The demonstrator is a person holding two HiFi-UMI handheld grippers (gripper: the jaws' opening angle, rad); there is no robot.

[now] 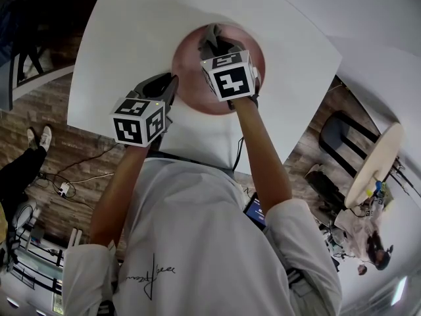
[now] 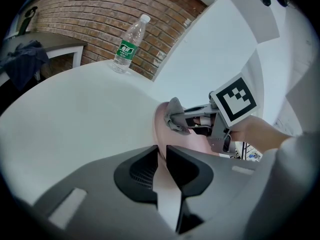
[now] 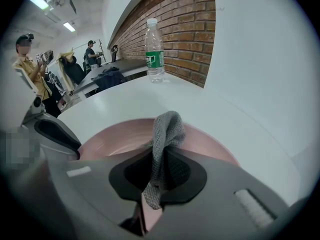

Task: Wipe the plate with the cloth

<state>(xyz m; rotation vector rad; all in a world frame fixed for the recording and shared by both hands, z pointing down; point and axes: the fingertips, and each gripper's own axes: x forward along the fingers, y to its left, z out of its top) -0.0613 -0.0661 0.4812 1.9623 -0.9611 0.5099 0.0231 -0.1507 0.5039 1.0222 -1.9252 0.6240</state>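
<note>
A pink plate [image 1: 187, 71] lies on the white table [image 1: 125, 31]. My left gripper [image 1: 172, 83] is at the plate's left edge, and in the left gripper view the plate's rim [image 2: 159, 134] runs in between the jaws, which are shut on it [image 2: 162, 156]. My right gripper [image 1: 220, 48] hangs over the plate's middle, pointing steeply down, shut on a grey knitted cloth [image 3: 167, 129]. The cloth bunches out past the right gripper [image 3: 159, 169] and hangs over the plate [image 3: 120, 136]. From the left gripper view the cloth [image 2: 175, 115] shows at the right gripper's tips over the plate [image 2: 196, 142].
A clear water bottle [image 3: 154, 51] with a green label stands on the table beyond the plate, also in the left gripper view [image 2: 129, 45]. A brick wall runs behind it. A dark garment [image 3: 110, 76] lies on a side bench. People [image 3: 30, 59] stand far off.
</note>
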